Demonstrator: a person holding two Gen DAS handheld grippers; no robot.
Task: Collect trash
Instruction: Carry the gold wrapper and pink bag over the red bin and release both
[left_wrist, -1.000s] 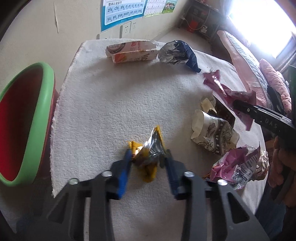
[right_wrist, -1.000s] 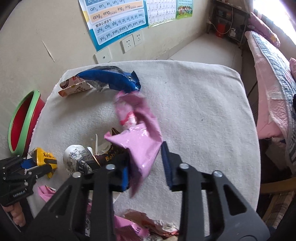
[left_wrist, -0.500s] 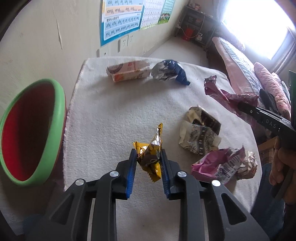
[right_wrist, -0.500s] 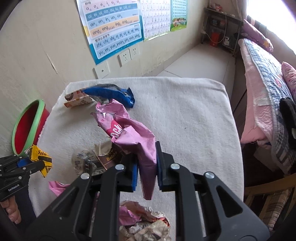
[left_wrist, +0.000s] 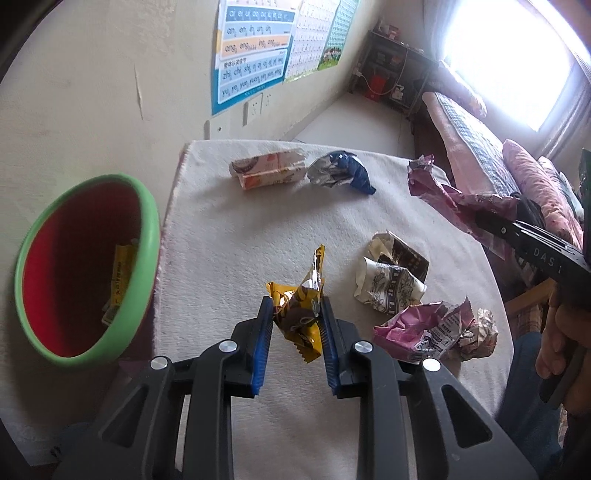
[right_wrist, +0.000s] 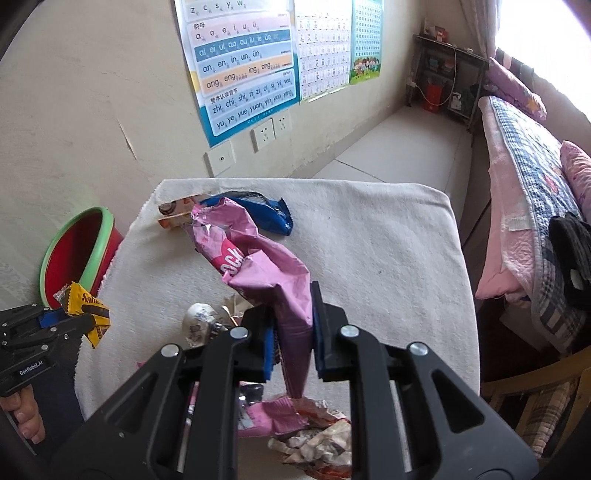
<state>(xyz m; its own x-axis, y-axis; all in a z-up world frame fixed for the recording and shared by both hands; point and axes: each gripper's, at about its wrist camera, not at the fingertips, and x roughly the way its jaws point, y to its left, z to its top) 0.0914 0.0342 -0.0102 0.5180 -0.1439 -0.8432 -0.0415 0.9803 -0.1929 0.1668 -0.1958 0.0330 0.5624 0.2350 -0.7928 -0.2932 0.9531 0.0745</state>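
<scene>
Gripping a crumpled yellow wrapper (left_wrist: 301, 314), the left tongs (left_wrist: 295, 325) hold it clear above the white worktop (left_wrist: 229, 236), to the right of the red, green-rimmed bin (left_wrist: 147, 236). The right tongs (right_wrist: 293, 328), nearly closed, pinch a long pink bag (right_wrist: 266, 269) that hangs above the worktop, farther right of the bin.
</scene>
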